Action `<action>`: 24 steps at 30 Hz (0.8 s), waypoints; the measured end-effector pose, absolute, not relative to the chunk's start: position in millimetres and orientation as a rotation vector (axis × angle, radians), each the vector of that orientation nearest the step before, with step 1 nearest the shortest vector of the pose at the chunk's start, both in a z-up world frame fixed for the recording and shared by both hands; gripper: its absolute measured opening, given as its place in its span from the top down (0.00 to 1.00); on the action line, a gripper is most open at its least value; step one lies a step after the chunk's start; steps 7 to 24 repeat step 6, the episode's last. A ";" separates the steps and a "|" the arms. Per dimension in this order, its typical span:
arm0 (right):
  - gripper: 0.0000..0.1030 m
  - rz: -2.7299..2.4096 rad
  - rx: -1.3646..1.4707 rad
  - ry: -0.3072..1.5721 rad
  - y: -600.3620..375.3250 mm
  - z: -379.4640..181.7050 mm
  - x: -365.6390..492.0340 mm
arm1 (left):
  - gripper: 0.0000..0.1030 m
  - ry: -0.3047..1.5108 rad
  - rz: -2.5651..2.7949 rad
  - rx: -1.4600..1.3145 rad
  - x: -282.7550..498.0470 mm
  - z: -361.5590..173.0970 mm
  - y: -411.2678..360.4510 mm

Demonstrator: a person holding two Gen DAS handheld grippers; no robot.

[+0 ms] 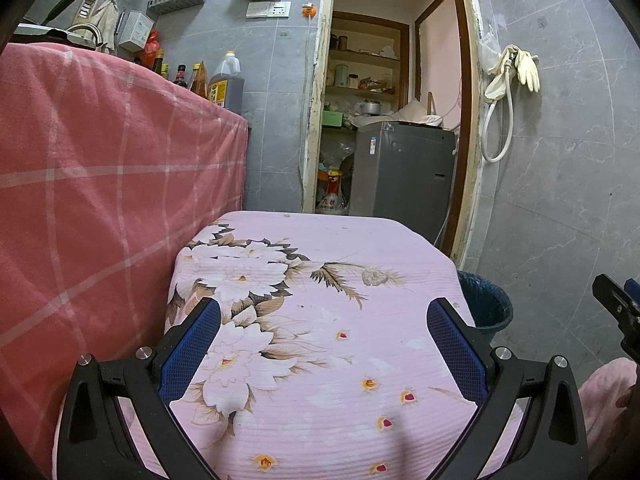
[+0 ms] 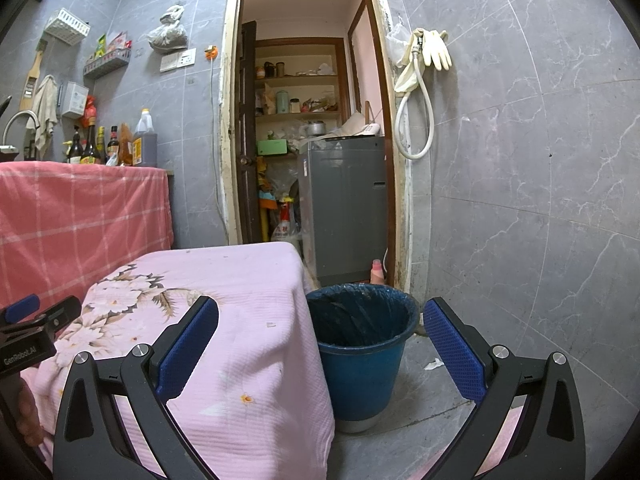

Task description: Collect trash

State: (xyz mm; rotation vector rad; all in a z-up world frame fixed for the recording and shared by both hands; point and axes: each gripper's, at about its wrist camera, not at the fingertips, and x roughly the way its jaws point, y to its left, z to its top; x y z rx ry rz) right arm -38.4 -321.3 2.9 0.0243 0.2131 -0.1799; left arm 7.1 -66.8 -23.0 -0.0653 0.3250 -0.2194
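A small crumpled grey-white scrap of trash lies on the pink floral cloth of a low table, ahead of my left gripper, which is open and empty above the cloth. A blue bucket lined with a bag stands on the floor at the table's right side; its rim shows in the left wrist view. My right gripper is open and empty, near the table's right edge and above the bucket. A small white paper scrap lies on the floor right of the bucket.
A counter draped in red checked cloth rises to the left, with bottles on it. Behind the table an open doorway shows a grey appliance and shelves. A grey tiled wall with hanging gloves is on the right.
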 end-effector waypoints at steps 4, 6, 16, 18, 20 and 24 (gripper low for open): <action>0.00 -0.180 0.024 0.213 -321.3 3.0 -38.3 | 0.02 0.325 -0.221 -0.064 7.3 -23.3 -66.4; 0.00 -0.181 0.024 0.212 -320.4 2.5 -38.7 | 0.02 0.325 -0.219 -0.063 6.8 -23.4 -67.2; 0.00 -0.181 0.024 0.212 -320.4 2.5 -38.7 | 0.02 0.325 -0.219 -0.063 6.8 -23.4 -67.2; 0.00 -0.181 0.024 0.212 -320.4 2.5 -38.7 | 0.02 0.325 -0.219 -0.063 6.8 -23.4 -67.2; 0.00 -0.181 0.024 0.212 -320.4 2.5 -38.7 | 0.02 0.325 -0.219 -0.063 6.8 -23.4 -67.2; 0.00 -0.181 0.024 0.212 -320.4 2.5 -38.7 | 0.02 0.325 -0.219 -0.063 6.8 -23.4 -67.2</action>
